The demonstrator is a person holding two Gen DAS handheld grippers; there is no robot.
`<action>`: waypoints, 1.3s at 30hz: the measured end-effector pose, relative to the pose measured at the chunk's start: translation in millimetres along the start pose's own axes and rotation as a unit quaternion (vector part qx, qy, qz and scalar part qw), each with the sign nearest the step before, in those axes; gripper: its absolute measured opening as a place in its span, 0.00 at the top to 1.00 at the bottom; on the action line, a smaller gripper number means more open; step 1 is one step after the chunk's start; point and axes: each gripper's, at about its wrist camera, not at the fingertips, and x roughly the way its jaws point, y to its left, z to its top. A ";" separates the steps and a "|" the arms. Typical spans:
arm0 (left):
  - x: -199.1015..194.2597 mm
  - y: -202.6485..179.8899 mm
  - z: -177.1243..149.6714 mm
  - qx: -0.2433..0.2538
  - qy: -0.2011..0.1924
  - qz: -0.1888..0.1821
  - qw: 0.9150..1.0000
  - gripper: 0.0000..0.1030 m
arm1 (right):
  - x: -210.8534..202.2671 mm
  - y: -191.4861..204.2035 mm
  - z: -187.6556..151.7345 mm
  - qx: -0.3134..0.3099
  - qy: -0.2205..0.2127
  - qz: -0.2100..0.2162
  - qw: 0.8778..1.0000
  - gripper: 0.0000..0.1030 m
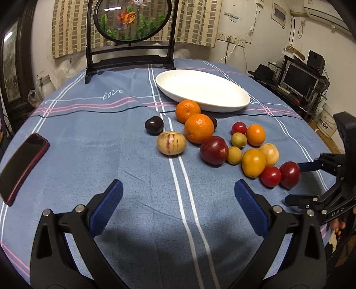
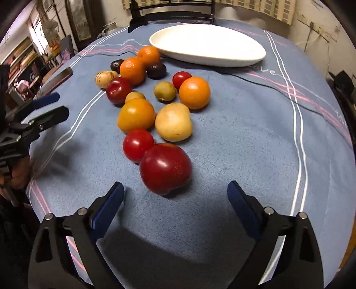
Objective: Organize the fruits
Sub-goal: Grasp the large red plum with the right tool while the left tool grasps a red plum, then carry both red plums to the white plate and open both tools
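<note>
Right gripper (image 2: pixel 175 189) spread wide, nothing between the blue pads, tilted down over the blue striped tablecloth (image 2: pixel 233 137); large red plum (image 2: pixel 165 167) just ahead of the fingertips, centred on the gap, not touched; small red tomato (image 2: pixel 138 145) touching that plum on its far left side; beyond these, yellow-orange fruit (image 2: pixel 136 115) and pale yellow fruit (image 2: pixel 173 121) side by side; further on, orange (image 2: pixel 194 93), two small greenish fruits, second red plum (image 2: pixel 118 89), second small tomato, two more oranges, two dark plums and a striped pale melon-like fruit (image 2: pixel 104 78), all loose on the cloth; white oval dish (image 2: pixel 244 53) at the far side, holding no fruit. Left gripper (image 1: pixel 178 191) likewise released, jaws wide apart over bare cloth, well short of the fruit cluster; dark phone (image 1: pixel 22 164) lying at the left edge; framed goldfish screen (image 1: pixel 131 20) upright at the far rim.
</note>
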 end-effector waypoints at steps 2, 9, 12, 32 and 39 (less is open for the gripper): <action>1.7 2.7 -0.4 -0.008 0.004 -0.003 1.000 0.02 | 0.4 -3.2 1.8 0.011 0.000 0.006 1.000 0.12; 6.0 2.3 -1.5 -0.012 0.018 -0.004 1.000 0.02 | 4.9 9.0 11.3 -0.033 -0.011 -0.016 0.999 0.34; 5.3 -2.6 -2.5 0.001 0.017 0.003 1.000 0.02 | 6.6 13.7 11.8 -0.046 -0.017 -0.015 0.999 0.44; 48.9 -26.9 28.8 0.008 0.074 -0.050 0.996 0.53 | -27.5 -25.2 -20.8 0.084 -0.175 0.044 0.980 0.59; 64.1 -39.0 42.4 0.019 0.078 -0.046 0.996 0.53 | -24.6 -33.8 -24.2 0.107 -0.172 0.063 0.977 0.59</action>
